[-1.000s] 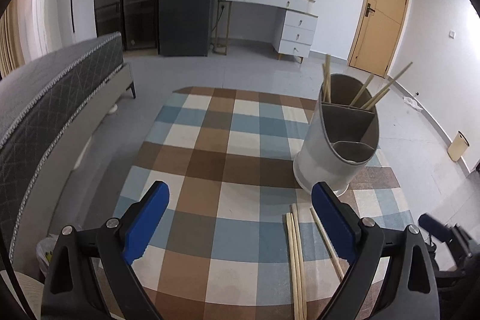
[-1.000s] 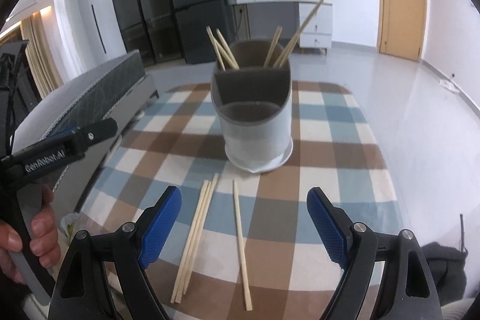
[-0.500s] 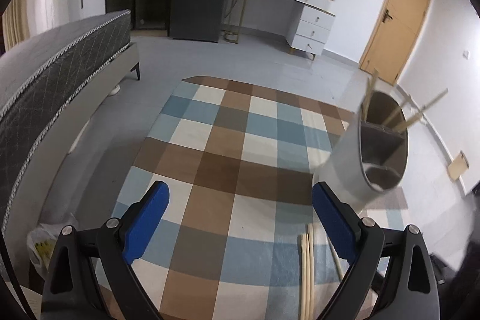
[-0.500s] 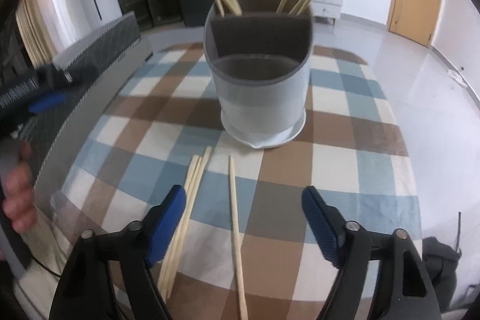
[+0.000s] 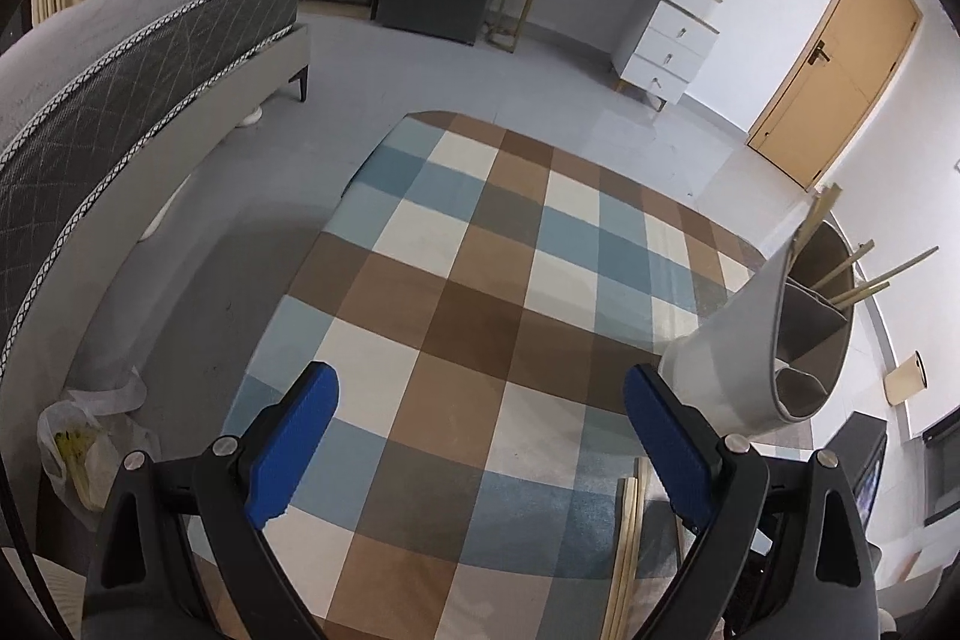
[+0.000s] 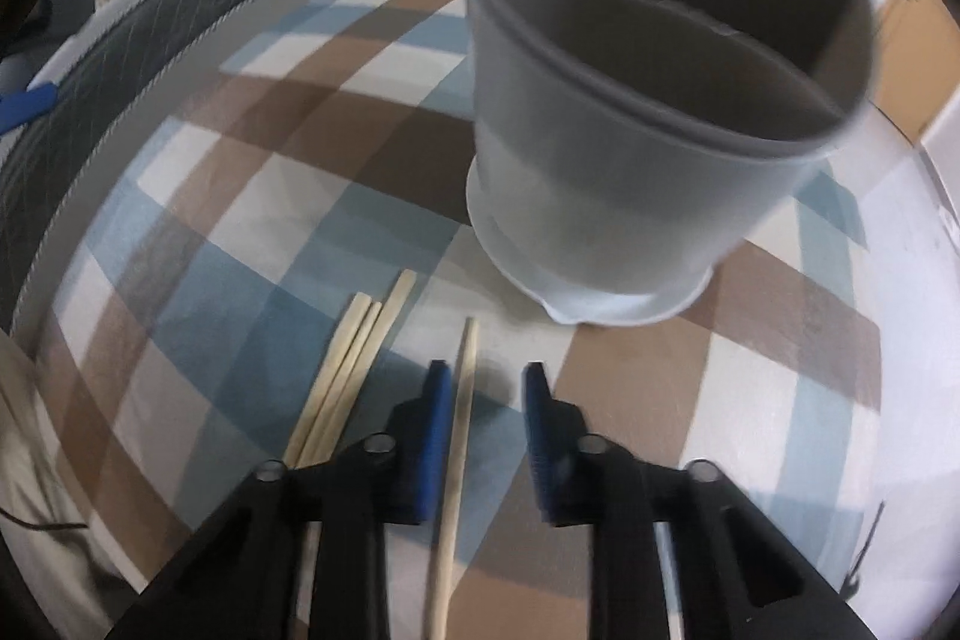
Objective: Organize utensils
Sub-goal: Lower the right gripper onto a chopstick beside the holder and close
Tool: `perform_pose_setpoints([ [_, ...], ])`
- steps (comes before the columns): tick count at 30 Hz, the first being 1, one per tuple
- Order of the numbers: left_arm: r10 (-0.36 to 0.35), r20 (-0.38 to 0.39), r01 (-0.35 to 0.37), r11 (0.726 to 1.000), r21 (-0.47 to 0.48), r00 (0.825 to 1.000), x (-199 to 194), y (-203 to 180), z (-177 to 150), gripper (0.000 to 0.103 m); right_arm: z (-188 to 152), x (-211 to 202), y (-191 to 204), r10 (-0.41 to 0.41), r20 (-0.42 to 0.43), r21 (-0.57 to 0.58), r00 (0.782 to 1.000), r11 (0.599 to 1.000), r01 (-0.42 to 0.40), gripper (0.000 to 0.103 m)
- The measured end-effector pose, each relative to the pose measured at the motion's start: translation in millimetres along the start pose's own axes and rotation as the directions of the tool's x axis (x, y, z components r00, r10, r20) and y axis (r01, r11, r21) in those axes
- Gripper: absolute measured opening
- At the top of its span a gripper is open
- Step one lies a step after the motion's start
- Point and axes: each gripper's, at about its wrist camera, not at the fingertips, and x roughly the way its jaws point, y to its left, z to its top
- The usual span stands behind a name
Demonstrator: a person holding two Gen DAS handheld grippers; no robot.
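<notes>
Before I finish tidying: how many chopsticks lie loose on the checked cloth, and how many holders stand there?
Bundled chopsticks: 3
Single chopstick, lying apart: 1
Utensil holder: 1
Total: 5

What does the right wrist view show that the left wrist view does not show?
Only the right wrist view shows the right gripper, its jaws closing around a single chopstick lying on the checked cloth.

Only the left wrist view shows the left gripper, open over bare cloth, plus a bed and a door.

Both show the grey utensil holder with chopsticks inside, and the loose chopstick bundle.
</notes>
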Motion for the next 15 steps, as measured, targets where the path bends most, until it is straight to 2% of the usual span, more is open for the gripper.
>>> perform_pose_setpoints([
  [7,0.010,-0.009,-0.010,1.000,0.007,1.000,2.2,-0.9,1.9,0.093,3.4,2.8,2.8,0.010,0.022,-0.021,1.000,1.000,-0.009,0.019],
  [11,0.037,-0.009,-0.037,0.999,0.020,0.999,2.7,-1.9,1.4,0.093,-3.4,-1.4,8.5,0.015,0.042,-0.036,0.999,0.999,-0.014,0.004],
  [15,0.044,-0.012,-0.044,0.999,0.025,0.999,0.5,-3.0,1.2,0.093,-8.5,-5.0,9.6,0.003,0.061,-0.015,0.998,1.000,-0.002,0.003],
])
